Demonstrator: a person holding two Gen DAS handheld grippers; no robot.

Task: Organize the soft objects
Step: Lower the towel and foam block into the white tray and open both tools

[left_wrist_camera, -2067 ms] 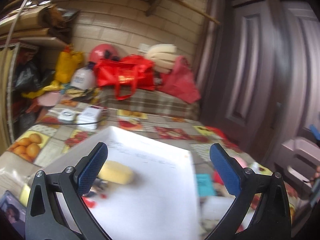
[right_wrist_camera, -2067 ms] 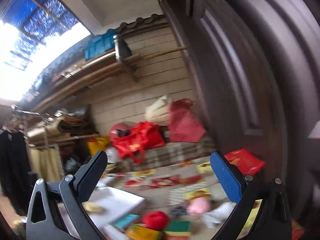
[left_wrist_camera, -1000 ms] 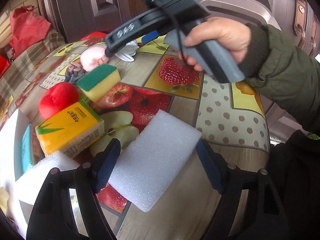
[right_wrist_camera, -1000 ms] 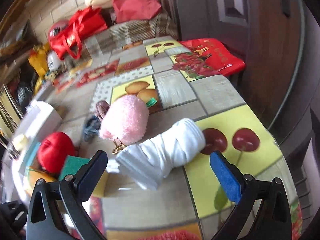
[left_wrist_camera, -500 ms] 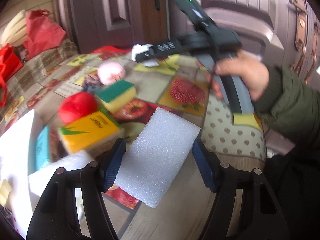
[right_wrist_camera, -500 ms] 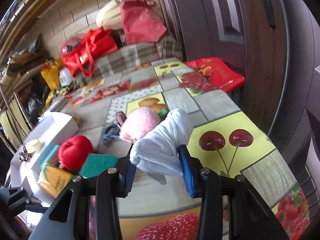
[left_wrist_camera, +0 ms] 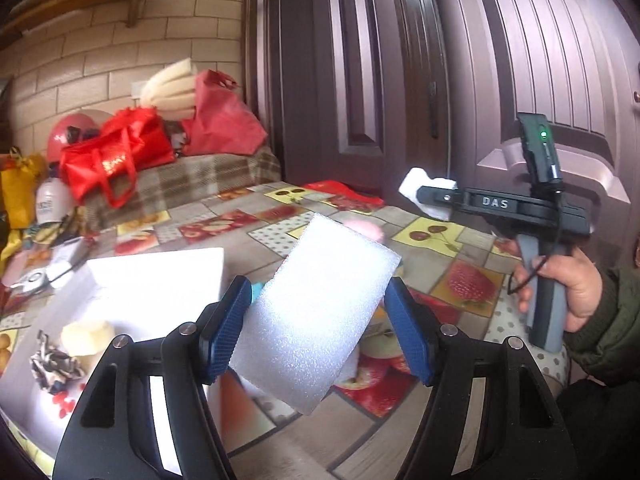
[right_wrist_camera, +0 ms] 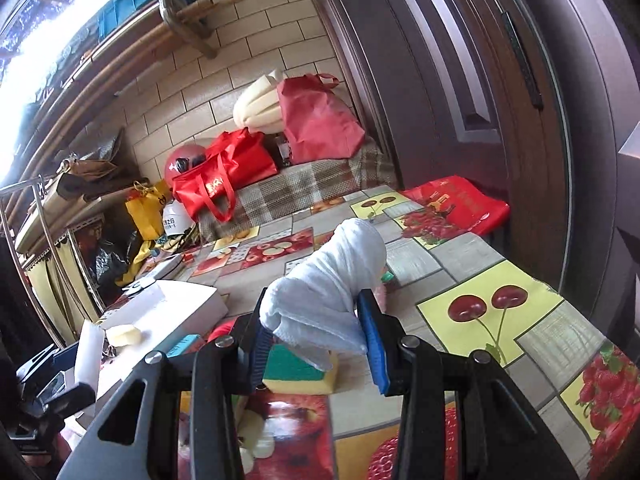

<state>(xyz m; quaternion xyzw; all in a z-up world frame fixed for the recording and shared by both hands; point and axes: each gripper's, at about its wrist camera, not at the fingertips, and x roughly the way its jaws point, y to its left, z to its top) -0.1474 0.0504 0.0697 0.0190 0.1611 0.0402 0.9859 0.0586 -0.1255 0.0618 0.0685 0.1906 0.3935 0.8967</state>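
My left gripper [left_wrist_camera: 318, 320] is shut on a white foam block [left_wrist_camera: 332, 264], held tilted above the fruit-patterned table. To its left lies a white box [left_wrist_camera: 160, 280] holding a pale yellow sponge [left_wrist_camera: 86, 334] and a patterned fabric piece [left_wrist_camera: 52, 364]. My right gripper [right_wrist_camera: 314, 308] is shut on a rolled white cloth [right_wrist_camera: 340, 264], lifted off the table. In the left wrist view that gripper [left_wrist_camera: 432, 200], held by a hand [left_wrist_camera: 568, 280], is at the right with the cloth [left_wrist_camera: 416, 184] at its tip. A green and yellow sponge [right_wrist_camera: 296, 372] lies below the right gripper's fingers.
A pink fluffy ball [left_wrist_camera: 366, 226] peeks out behind the foam. A teal item [right_wrist_camera: 182, 346] and a red ball [right_wrist_camera: 222, 330] lie beside the white box [right_wrist_camera: 180, 308]. Red bags [right_wrist_camera: 224, 176] are piled at the table's far end. A dark door [right_wrist_camera: 480, 100] borders the right side.
The right gripper shut on the white cloth and lifted it. The left gripper closed on the foam block, raised it off the table and swung left toward the white box.
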